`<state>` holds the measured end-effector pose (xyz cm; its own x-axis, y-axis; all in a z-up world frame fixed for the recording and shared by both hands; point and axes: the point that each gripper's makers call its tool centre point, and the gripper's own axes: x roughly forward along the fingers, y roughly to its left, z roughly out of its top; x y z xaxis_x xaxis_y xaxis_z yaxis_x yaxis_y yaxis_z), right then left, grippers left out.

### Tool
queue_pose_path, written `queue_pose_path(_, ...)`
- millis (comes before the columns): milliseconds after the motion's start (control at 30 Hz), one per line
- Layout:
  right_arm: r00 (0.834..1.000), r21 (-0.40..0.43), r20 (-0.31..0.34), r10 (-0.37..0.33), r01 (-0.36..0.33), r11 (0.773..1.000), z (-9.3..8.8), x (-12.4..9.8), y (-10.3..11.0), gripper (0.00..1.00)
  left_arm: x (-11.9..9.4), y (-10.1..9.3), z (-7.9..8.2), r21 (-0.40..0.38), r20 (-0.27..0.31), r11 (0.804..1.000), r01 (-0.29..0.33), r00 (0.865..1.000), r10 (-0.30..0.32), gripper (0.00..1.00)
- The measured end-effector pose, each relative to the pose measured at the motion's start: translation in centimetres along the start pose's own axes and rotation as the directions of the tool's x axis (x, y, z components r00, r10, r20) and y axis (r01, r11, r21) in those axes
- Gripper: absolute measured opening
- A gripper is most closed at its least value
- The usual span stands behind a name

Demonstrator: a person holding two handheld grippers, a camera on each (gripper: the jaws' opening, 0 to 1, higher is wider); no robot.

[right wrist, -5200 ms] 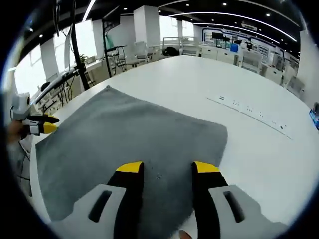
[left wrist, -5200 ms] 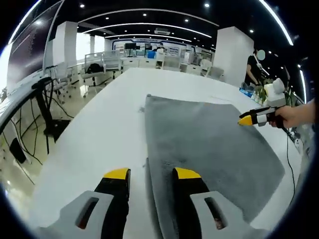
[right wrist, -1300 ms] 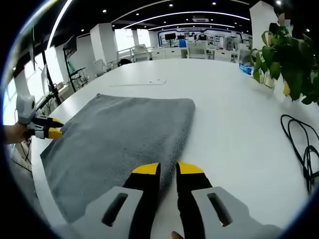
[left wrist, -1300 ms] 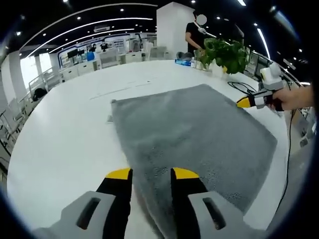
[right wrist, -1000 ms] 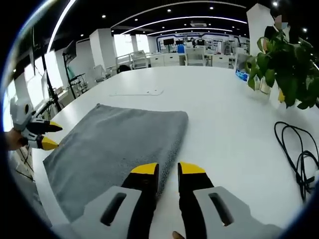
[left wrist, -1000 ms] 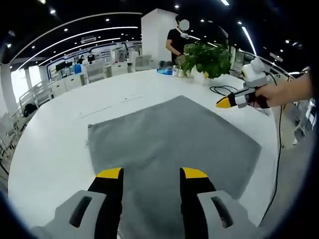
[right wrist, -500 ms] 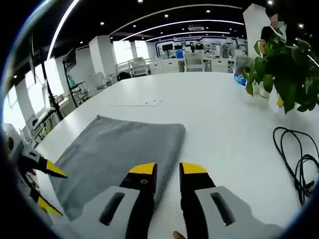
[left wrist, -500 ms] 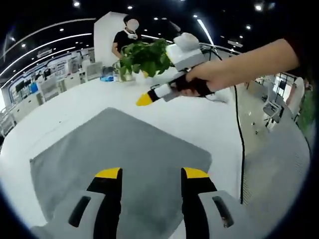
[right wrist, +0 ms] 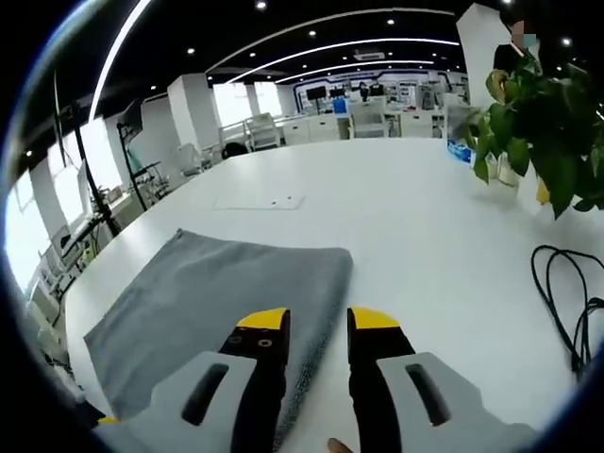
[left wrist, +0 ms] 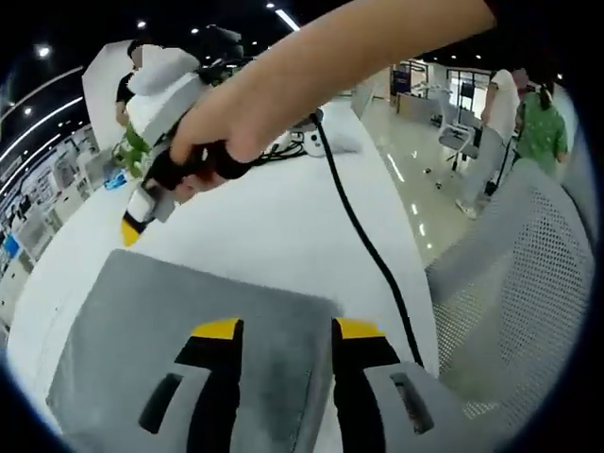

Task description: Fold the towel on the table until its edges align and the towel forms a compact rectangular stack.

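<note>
The grey towel [right wrist: 208, 293] lies flat on the white table [right wrist: 415, 217], its thick right edge running down between my right gripper's [right wrist: 317, 323] jaws, which stand a little apart, open. In the left gripper view a corner of the towel [left wrist: 160, 311] lies under my left gripper [left wrist: 286, 330], whose jaws are open with the towel's edge between them. A hand holds the right gripper [left wrist: 132, 226] just beyond the towel's far edge, its yellow tip pointing down at the table.
A potted plant [right wrist: 543, 104] and a black cable [right wrist: 571, 293] sit on the table's right side. A flat white plate [right wrist: 257, 201] lies beyond the towel. A grey mesh chair [left wrist: 528, 283] stands past the table's edge, and people [left wrist: 538, 113] stand further off.
The left gripper view has swung round toward the towel's corner and the table's edge, with the right hand now close above. The right jaws have widened a little.
</note>
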<state>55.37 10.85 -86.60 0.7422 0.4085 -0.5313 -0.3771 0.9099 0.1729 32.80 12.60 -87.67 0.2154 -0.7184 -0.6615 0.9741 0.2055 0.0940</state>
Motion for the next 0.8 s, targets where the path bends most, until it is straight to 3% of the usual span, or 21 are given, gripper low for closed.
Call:
queue_pose_path(400, 1.000, 0.028, -0.013, 0.002, -0.002, 1.000, -0.3, 3.6, -0.8, 0.22, 2.4, -2.1, 0.2, -0.011, -0.004, 0.999, 0.045, 0.999, -0.045, 0.19)
queue_pose_path(567, 1.000, 0.044, -0.028, -0.001, 0.003, 0.999, -1.2, 4.6, -0.9, 0.22, 3.0, -2.0, -0.5, -0.035, -0.024, 0.998, 0.042, 0.999, -0.043, 0.19)
queue_pose_path(800, 0.999, 0.087, -0.030, -0.019, 0.022, 0.996, -1.9, 5.5, -2.0, 0.20, 4.0, -2.5, -1.1, -0.010, -0.047, 0.999, 0.044, 0.998, -0.045, 0.18)
